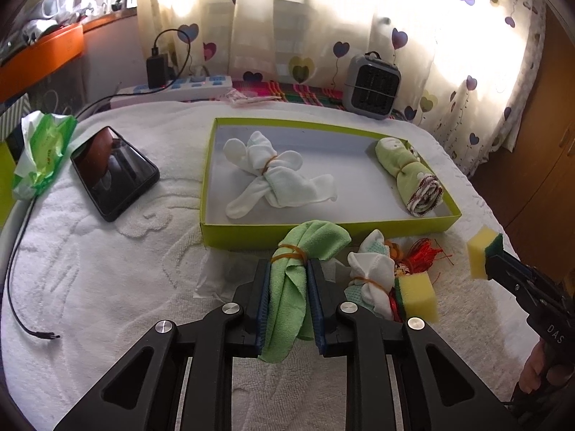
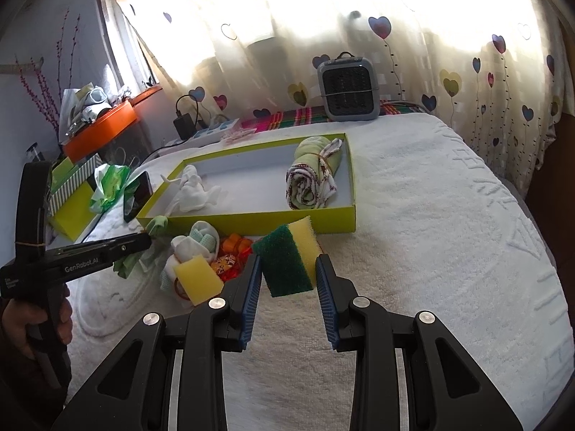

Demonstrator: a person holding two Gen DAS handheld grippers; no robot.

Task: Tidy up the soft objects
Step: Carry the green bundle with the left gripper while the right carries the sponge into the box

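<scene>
My left tool [image 1: 287, 301] is clamped on a green cloth bundle [image 1: 291, 287] tied with a rubber band; its lower end drops between the fingers and is lost behind them. The bundle sits just short of the near wall of the lime box [image 1: 323, 231].

My right tool [image 2: 289, 287]: fingers well spread, a yellow-and-green sponge [image 2: 287, 258] tilted between them. It touches the left pad; whether the right pad meets it I cannot tell. From the left wrist view the same sponge sits at the tool tip, clear of the bed, so it is held somehow.

Inside the box: a white sock bundle [image 1: 273, 176] toward the left, a pale green rolled towel [image 1: 409, 172] against the right wall.

Loose pile just in front of the box: a white-and-mint sock bundle [image 1: 373, 276], a second yellow sponge [image 1: 418, 296] and red tassel threads [image 1: 424, 253]. Orange items under them are too crowded to identify.

Left on the white bedspread [image 1: 107, 287]: a dark phone [image 1: 113, 172], a green tissue pack [image 1: 43, 147] and a cable [image 1: 21, 287] running off frame. A small grey heater [image 1: 370, 86] stands behind the box.
</scene>
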